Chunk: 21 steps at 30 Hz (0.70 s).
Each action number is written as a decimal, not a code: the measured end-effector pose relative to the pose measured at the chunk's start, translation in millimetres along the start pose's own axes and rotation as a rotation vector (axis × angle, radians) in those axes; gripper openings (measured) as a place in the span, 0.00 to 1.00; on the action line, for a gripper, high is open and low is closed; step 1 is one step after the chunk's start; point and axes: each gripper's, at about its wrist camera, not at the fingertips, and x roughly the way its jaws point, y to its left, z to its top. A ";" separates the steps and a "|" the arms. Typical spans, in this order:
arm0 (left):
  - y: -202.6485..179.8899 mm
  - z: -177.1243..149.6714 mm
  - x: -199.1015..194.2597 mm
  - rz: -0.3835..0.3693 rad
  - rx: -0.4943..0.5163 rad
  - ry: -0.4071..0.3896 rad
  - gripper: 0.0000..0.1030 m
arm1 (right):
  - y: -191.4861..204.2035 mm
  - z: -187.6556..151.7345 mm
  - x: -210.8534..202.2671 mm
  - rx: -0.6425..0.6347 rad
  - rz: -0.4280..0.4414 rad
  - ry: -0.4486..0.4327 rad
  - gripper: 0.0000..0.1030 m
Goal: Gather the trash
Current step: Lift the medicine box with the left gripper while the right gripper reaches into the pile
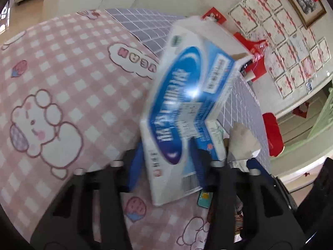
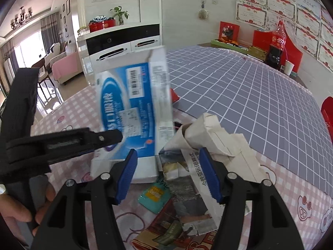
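Left wrist view: the blue-and-white carton (image 1: 183, 95) stands tilted and blurred on the pink checked cloth (image 1: 62, 62), lower end between the left gripper (image 1: 166, 158) pads. Jaws only slightly apart. W/ the blur we can't tell if the pads press on it or have let go.

Right wrist view: right gripper (image 2: 168, 175) hangs just in front of the carton, jaws spread wide, grasping nothing. A crumpled paper wad (image 2: 218, 141) lies just beside the carton on its right, touching or nearly so. A teal sachet (image 2: 154, 198) lies flat in front of the carton, and printed sheets (image 2: 166, 229) nearer still. A hand (image 2: 12, 214) holds the left tool's grip, left of the carton.

Step, as we read it: bringing the carton to the trash pile, approx. at set-down. No bin in view, so the pile looks like the collection spot.

Next, we think:
- left tongs clear of the carton w/o tipping it
- right tongs shift right of the carton, drop onto the paper wad and clamp
- wad is soft, so aim for the bulk, not a loose flap
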 end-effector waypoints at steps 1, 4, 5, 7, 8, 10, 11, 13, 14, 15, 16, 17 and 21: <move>0.7 0.3 2.1 -0.022 -0.008 0.010 0.23 | -0.2 0.0 -0.6 -0.002 -0.002 -0.001 0.59; -2.0 -3.3 -9.9 -0.038 0.010 -0.049 0.16 | 2.3 -1.0 -4.8 -0.014 -0.009 -0.010 0.59; -3.3 -4.3 -16.4 -0.036 0.019 -0.074 0.14 | 3.0 -1.3 -6.9 -0.013 -0.006 -0.014 0.59; -1.8 -5.6 -32.6 -0.045 0.022 -0.120 0.12 | 4.8 -1.3 -11.4 -0.009 0.000 -0.024 0.59; 0.5 -5.7 -41.3 -0.045 0.020 -0.141 0.11 | 5.8 -1.3 -13.1 -0.009 0.002 -0.029 0.59; 6.1 -6.0 -61.3 -0.028 0.010 -0.193 0.09 | 9.6 -0.9 -17.8 -0.009 0.013 -0.039 0.59; 9.2 -6.3 -71.7 -0.017 0.008 -0.219 0.07 | 12.1 -0.3 -19.2 -0.007 0.028 -0.040 0.59; 16.8 -7.8 -92.3 0.018 0.009 -0.263 0.06 | 18.7 -0.5 -20.7 -0.007 0.047 -0.040 0.59; 20.5 -7.8 -98.9 0.026 0.008 -0.272 0.05 | 23.9 -0.1 -19.6 -0.011 0.057 -0.037 0.59; 24.5 -7.8 -103.5 0.030 0.003 -0.275 0.05 | 27.6 0.2 -17.9 -0.012 0.069 -0.032 0.59; 29.3 -8.2 -106.1 0.034 -0.002 -0.267 0.05 | 30.5 0.5 -16.1 -0.012 0.079 -0.026 0.59; 32.4 -8.5 -106.5 0.034 -0.006 -0.262 0.05 | 33.1 1.6 -13.3 -0.010 0.088 -0.019 0.59; 43.4 -10.4 -106.2 0.012 -0.018 -0.238 0.06 | 42.6 2.8 6.4 0.008 0.087 0.036 0.59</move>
